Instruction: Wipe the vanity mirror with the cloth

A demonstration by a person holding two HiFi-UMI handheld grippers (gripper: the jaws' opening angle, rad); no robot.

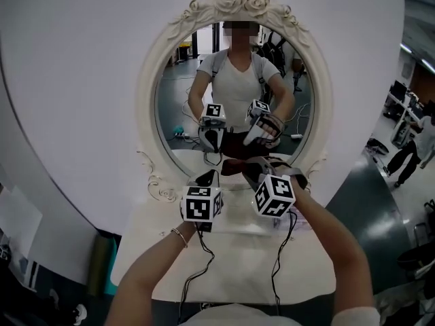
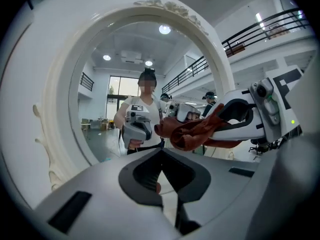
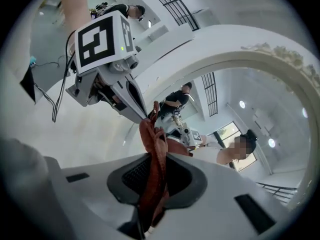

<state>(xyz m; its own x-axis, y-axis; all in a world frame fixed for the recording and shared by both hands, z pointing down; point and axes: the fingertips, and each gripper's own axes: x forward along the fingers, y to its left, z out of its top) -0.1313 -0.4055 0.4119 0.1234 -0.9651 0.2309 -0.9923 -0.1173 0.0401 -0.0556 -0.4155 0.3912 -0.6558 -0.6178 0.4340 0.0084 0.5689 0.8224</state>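
Cloth [image 3: 151, 149] in right gripper [image 3: 154, 158] jaws before mirror [image 1: 173, 107]

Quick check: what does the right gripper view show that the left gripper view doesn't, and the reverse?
Only the right gripper view: the cloth pinched between the right gripper's own jaws, and the left gripper seen from outside, its tip close to the cloth's top end. Only the left gripper view: the left gripper's jaws together, and the right gripper from the side. Both: the reddish-brown cloth held by the right gripper, and the vanity mirror's white frame.
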